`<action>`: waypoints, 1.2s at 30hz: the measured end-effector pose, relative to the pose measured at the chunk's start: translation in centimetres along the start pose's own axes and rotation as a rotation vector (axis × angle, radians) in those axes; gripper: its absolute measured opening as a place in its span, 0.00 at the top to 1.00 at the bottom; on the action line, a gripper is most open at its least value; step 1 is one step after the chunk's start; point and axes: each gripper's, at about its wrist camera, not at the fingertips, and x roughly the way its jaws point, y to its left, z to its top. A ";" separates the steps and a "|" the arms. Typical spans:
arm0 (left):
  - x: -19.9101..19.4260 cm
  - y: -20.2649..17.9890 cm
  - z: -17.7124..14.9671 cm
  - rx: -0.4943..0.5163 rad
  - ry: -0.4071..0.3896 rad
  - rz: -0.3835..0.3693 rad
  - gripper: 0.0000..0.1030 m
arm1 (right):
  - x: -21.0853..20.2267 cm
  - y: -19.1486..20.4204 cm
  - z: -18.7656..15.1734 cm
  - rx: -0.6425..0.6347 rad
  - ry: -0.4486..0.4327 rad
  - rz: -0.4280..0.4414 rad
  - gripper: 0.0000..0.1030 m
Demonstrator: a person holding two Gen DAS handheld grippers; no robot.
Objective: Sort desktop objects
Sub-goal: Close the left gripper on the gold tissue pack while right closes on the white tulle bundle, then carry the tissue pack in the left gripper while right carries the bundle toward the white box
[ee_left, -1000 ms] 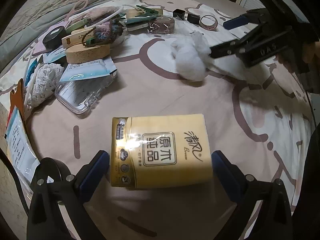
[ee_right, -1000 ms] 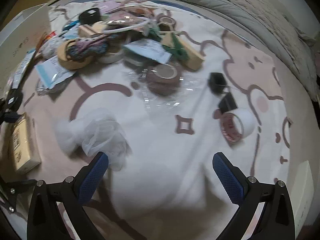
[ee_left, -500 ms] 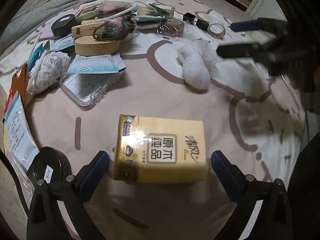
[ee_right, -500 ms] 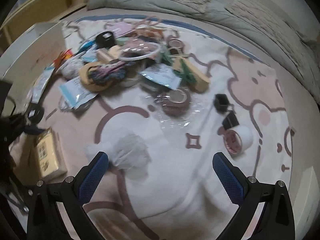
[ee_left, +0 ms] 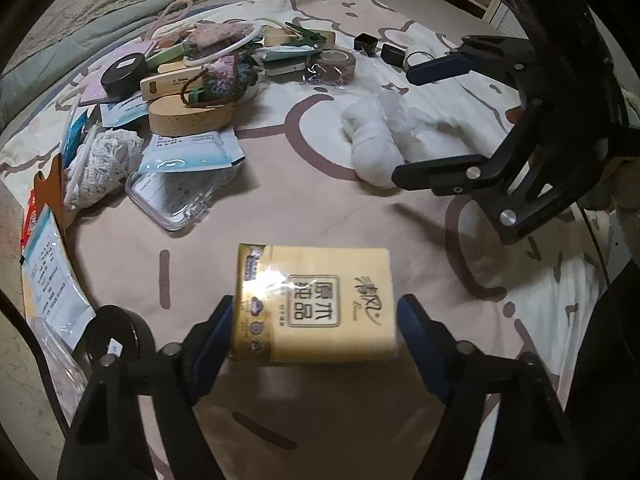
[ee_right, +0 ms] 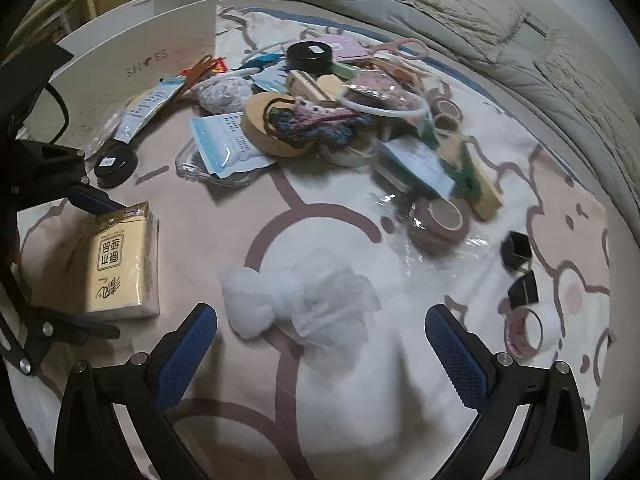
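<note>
L gripper [ee_left: 316, 328] at 6 o'clock, jaws just been closing on the yellow tissue pack [ee_left: 316, 304] lying on the bedsheet [ee_left: 280, 208]; pads at both ends, can't tell if pressing. R gripper [ee_right: 320, 344] wide, empty, white mesh wad [ee_right: 296, 308] between its fingers; clutter pile [ee_right: 320, 108] at 12.

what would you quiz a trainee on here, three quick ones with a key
1. What lies between the jaws of the left gripper? A) a tape roll B) the yellow tissue pack C) a cork disc
2. True or false: the right gripper is shut.
3. What colour are the handles of the scissors?

Key: 1 B, the jaws have just been closing onto it. 2 false, its jaws stand wide open. 3 pink.
</note>
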 end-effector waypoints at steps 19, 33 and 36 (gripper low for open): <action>0.0 0.8 0.4 -0.035 -0.006 -0.011 0.27 | 2.6 0.4 1.6 -0.036 0.117 -0.072 0.00; 0.6 0.7 1.4 -0.096 0.024 -0.007 0.24 | 2.2 0.3 1.8 0.011 0.129 -0.066 0.34; 0.8 0.8 1.6 -0.114 0.029 -0.011 0.23 | 1.8 0.2 1.8 0.020 0.115 -0.061 0.34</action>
